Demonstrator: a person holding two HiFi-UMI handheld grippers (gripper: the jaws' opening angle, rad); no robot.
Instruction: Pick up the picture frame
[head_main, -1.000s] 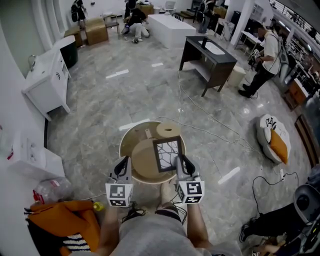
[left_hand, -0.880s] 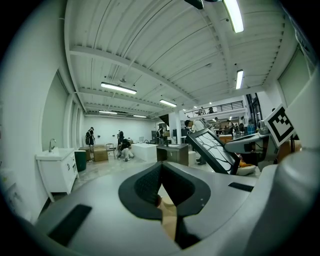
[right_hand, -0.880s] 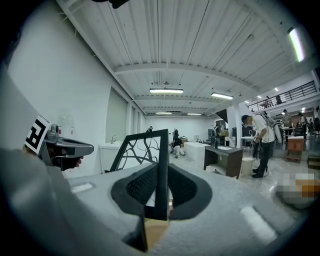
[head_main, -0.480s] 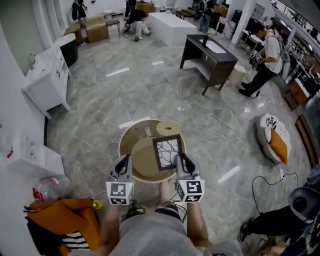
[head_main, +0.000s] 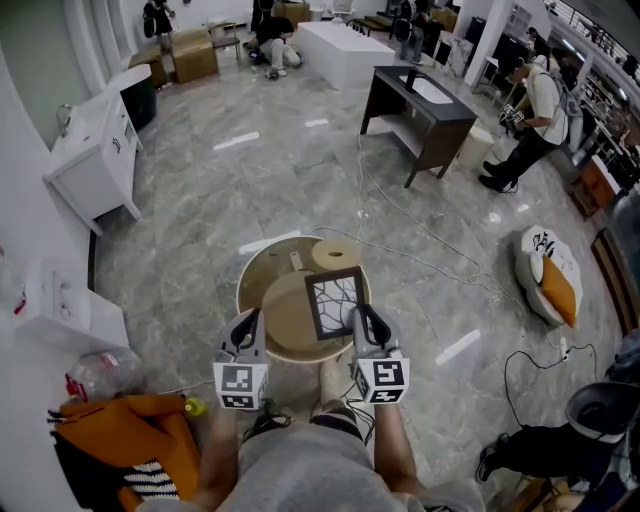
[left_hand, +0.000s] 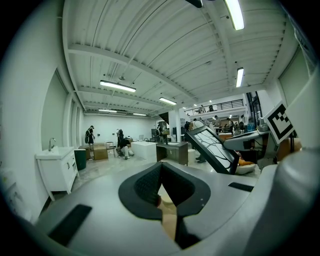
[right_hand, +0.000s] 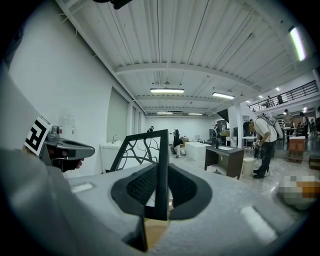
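The picture frame (head_main: 335, 303) is black, with a branching line pattern on its white pane. My right gripper (head_main: 358, 320) is shut on its right edge and holds it tilted over the round wooden table (head_main: 258, 276). In the right gripper view the frame's edge (right_hand: 162, 165) stands upright between the pads of the right gripper (right_hand: 162, 196). My left gripper (head_main: 246, 326) hovers at the table's near left rim, apart from the frame. Its pads (left_hand: 147, 184) meet with nothing between them. The left gripper view shows the frame (left_hand: 212, 150) off to the right.
A round wooden board (head_main: 288, 318) and a smaller wooden disc (head_main: 335, 256) lie on the table. Orange cloth (head_main: 120, 440) lies on the floor at the near left. White cabinets (head_main: 95, 170) stand left, a dark desk (head_main: 415, 110) far right. Cables (head_main: 430, 265) trail across the floor.
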